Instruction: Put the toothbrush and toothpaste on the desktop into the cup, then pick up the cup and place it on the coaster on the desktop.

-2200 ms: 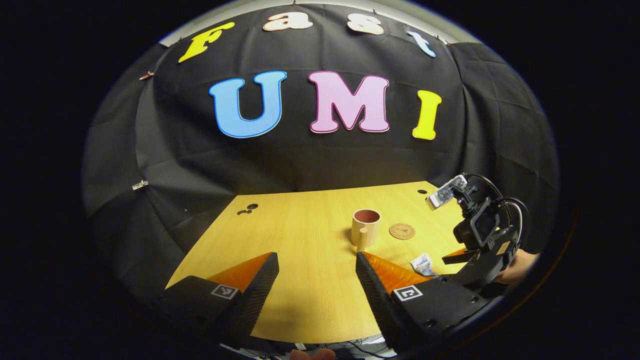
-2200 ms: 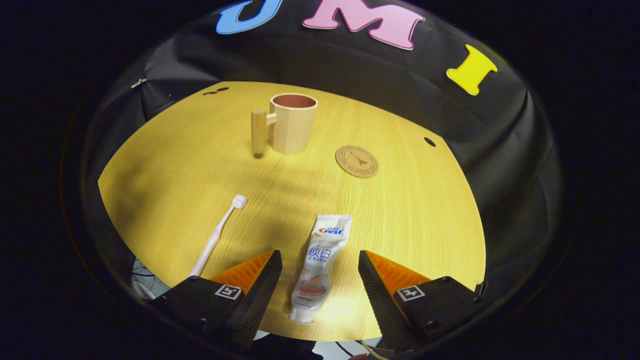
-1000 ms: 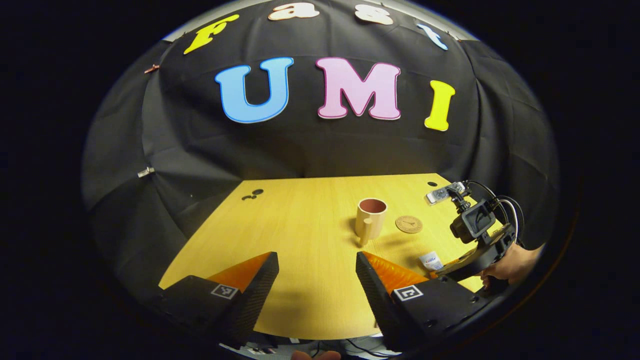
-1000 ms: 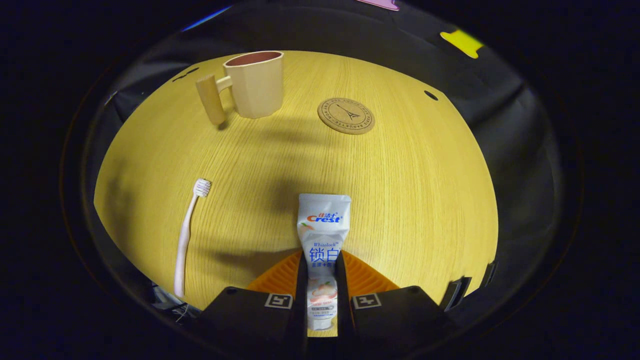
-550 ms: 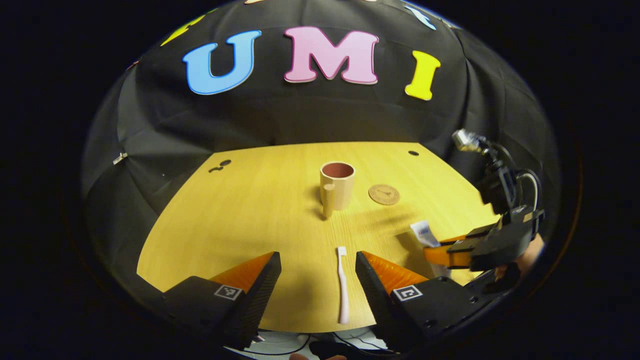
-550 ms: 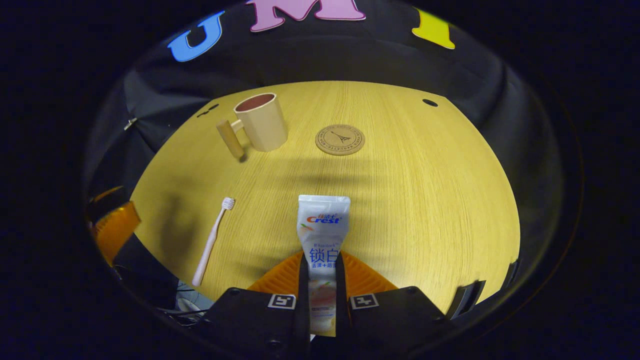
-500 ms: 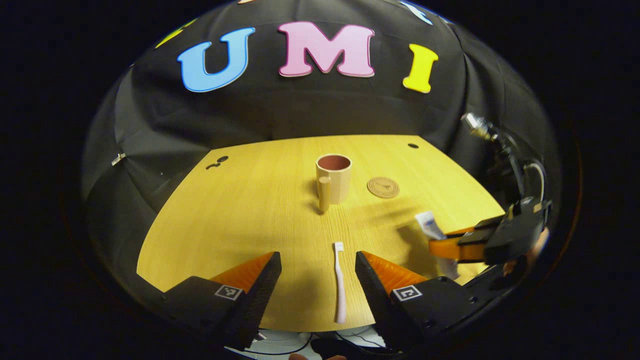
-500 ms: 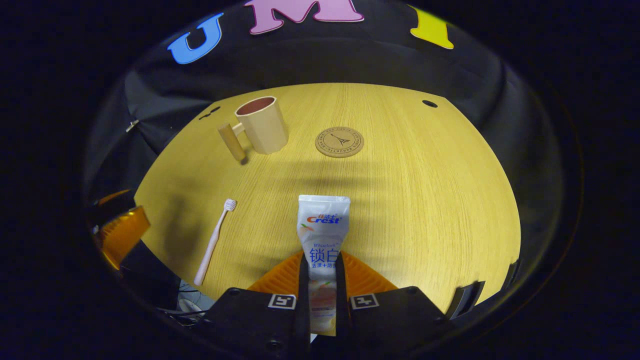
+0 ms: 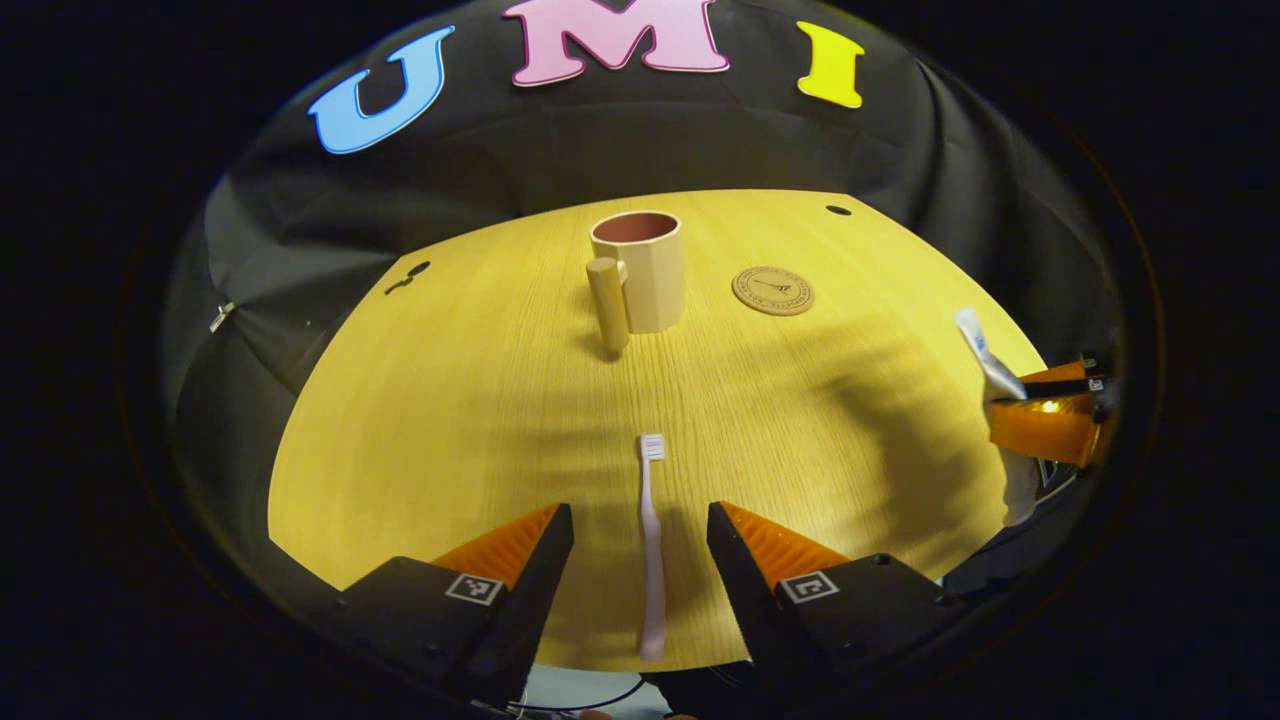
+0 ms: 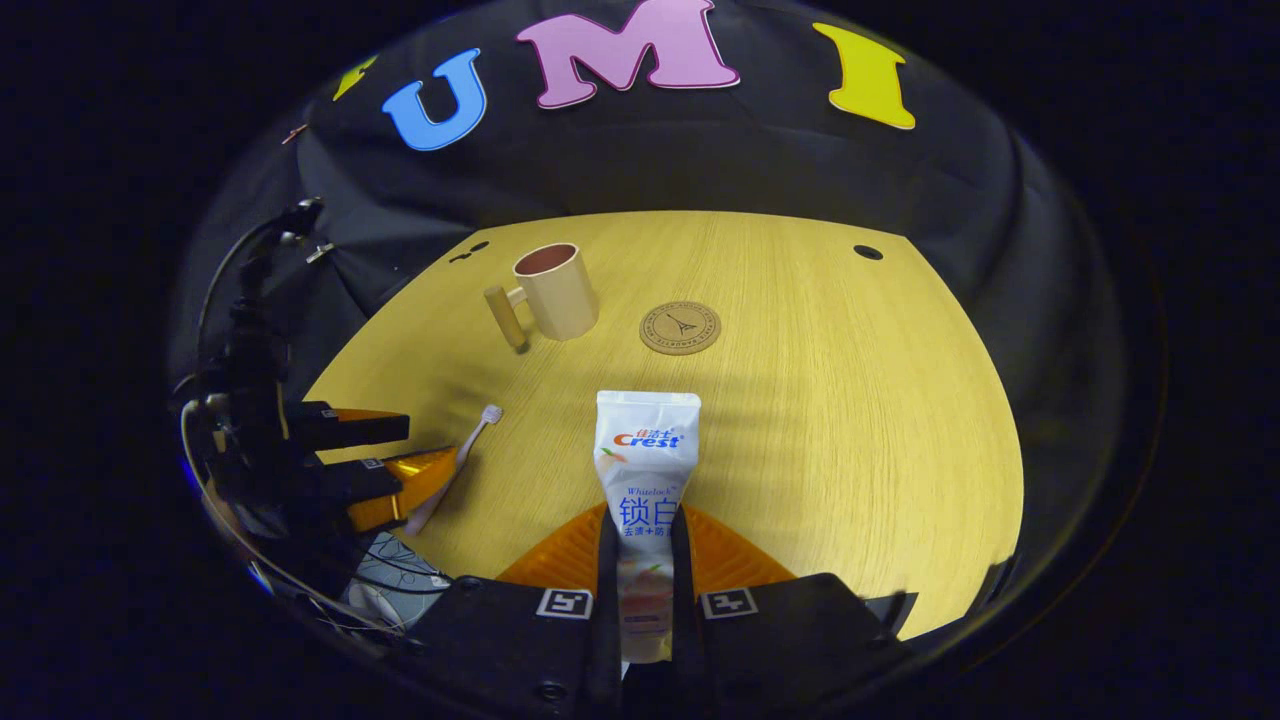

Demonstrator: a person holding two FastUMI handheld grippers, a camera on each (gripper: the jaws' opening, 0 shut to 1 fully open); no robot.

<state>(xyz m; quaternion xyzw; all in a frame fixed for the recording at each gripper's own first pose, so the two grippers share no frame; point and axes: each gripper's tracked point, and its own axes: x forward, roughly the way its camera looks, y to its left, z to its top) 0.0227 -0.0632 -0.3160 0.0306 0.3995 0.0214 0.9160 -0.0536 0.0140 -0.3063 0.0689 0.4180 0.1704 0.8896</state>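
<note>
A pink toothbrush (image 9: pixel 650 540) lies flat on the wooden desktop (image 9: pixel 450 400), head pointing away. My left gripper (image 9: pixel 640 530) is open, one finger on each side of the handle, low over the desk. My right gripper (image 10: pixel 640 550) is shut on a white toothpaste tube (image 10: pixel 645 470) and holds it above the desk; the tube (image 9: pixel 985 355) and that gripper (image 9: pixel 1040 420) also appear at the right of the left gripper view. The beige cup (image 9: pixel 640 268) with a peg handle stands upright at the back. A round brown coaster (image 9: pixel 772 290) lies just right of it. The right gripper view shows the cup (image 10: pixel 556 290), coaster (image 10: pixel 680 327), toothbrush (image 10: pixel 470 440) and left gripper (image 10: pixel 375 460).
Small dark holes mark the desktop at the back left (image 9: pixel 405 278) and back right (image 9: pixel 838 210). Cables (image 10: pixel 380 590) hang below the near edge of the desk. Black cloth walls surround the table on all sides.
My right gripper shut on the toothpaste tube and lifted it off the desk. My left gripper swung in, tilted down and now straddles the toothbrush handle, still open.
</note>
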